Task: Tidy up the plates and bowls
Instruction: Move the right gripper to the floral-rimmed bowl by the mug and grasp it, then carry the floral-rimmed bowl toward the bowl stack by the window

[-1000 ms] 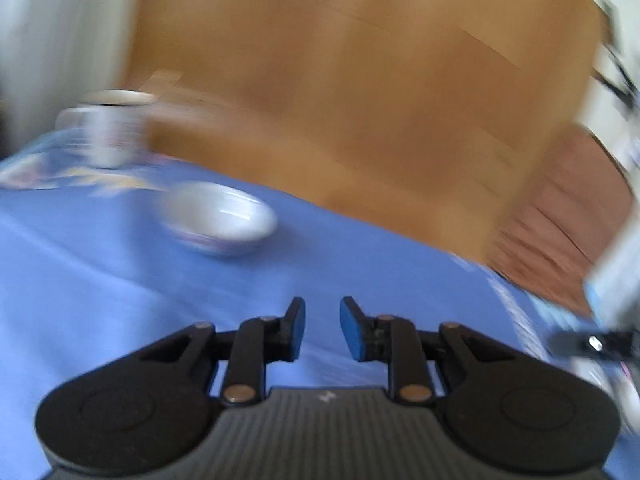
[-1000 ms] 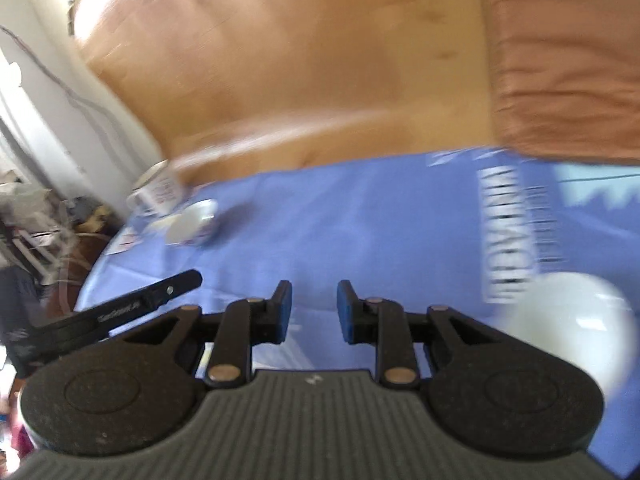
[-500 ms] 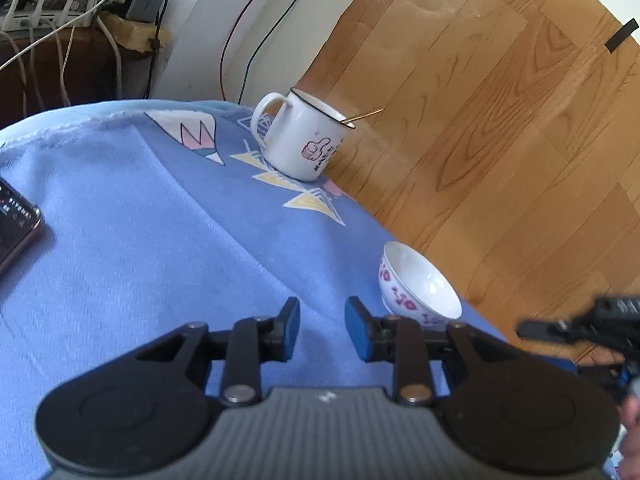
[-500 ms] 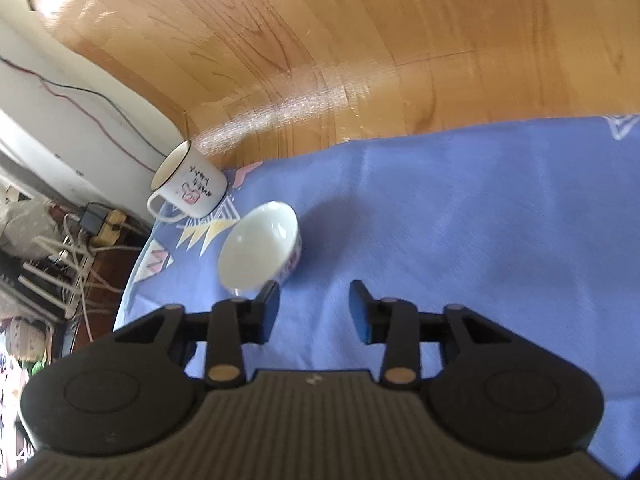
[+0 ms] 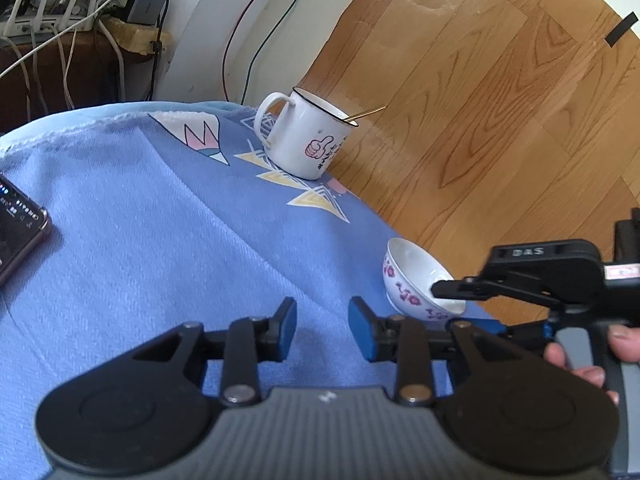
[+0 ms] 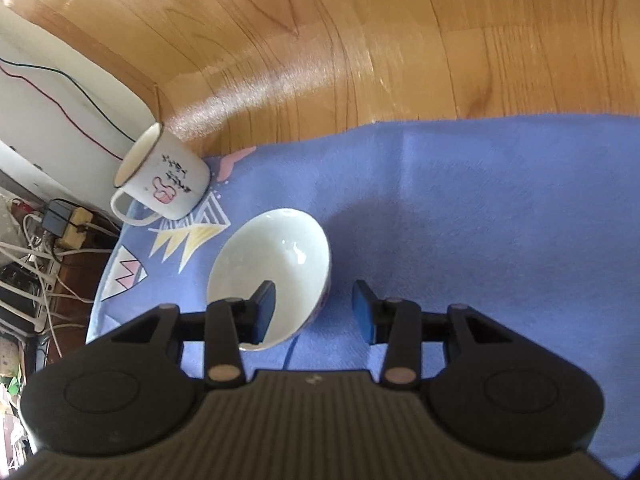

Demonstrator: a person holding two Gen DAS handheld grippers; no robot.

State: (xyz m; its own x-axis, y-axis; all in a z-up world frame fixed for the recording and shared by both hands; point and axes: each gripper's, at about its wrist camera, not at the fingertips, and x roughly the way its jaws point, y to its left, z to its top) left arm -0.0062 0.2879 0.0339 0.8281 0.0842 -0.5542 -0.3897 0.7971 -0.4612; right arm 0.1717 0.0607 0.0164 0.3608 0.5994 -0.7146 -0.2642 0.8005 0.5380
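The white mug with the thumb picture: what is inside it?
A thin golden stick leans out over the rim of the mug. The mug's wall hides its lower end and any contents.

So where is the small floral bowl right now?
The bowl sits on the blue cloth near its edge by the wooden floor, just right of the white mug in the right wrist view, with the right gripper straddling its rim.

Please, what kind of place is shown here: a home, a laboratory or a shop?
Most likely a home room. A bowl and a mug stand on a printed blue cloth, over a wood floor, with tangled cables by the wall.
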